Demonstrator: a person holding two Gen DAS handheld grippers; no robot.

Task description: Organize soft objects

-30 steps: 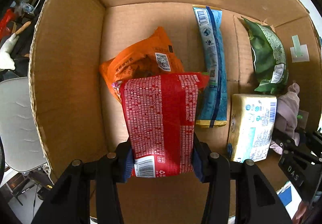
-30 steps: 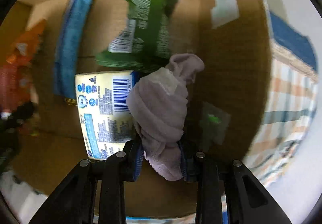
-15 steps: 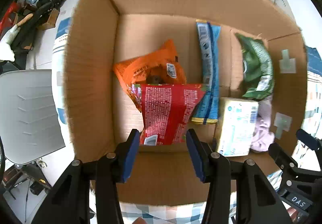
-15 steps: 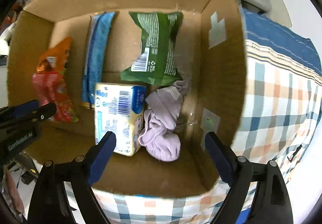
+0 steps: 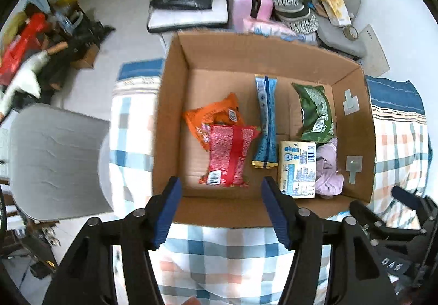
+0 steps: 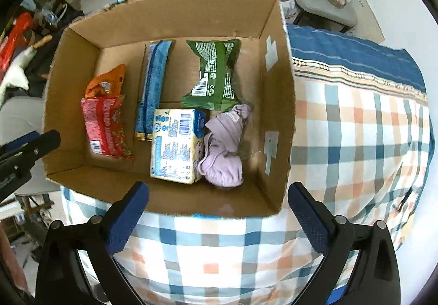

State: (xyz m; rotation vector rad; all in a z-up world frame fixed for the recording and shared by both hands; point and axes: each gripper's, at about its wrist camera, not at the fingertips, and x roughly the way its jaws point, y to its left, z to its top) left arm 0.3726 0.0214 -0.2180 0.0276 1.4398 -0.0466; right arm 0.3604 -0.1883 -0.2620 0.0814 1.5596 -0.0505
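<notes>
Both claws, left claw (image 5: 220,190) and right claw (image 6: 217,195), hang released above the cardboard box (image 6: 276,102); the red snack packet (image 5: 228,158) lies ahead of the left, the lilac cloth (image 6: 223,146) ahead of the right.

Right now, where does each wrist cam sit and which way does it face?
Left wrist: on the left hand-held gripper, above the near edge of the cardboard box, looking down into it; its own open blue-padded fingers show, plus the right hand-held gripper at lower right.
Right wrist: on the right hand-held gripper, above the box's near right corner, looking down; its own open fingers show, the left one at the left edge.
Shared: the box, red packet, yellow pack, lilac cloth, checked cloth.
</notes>
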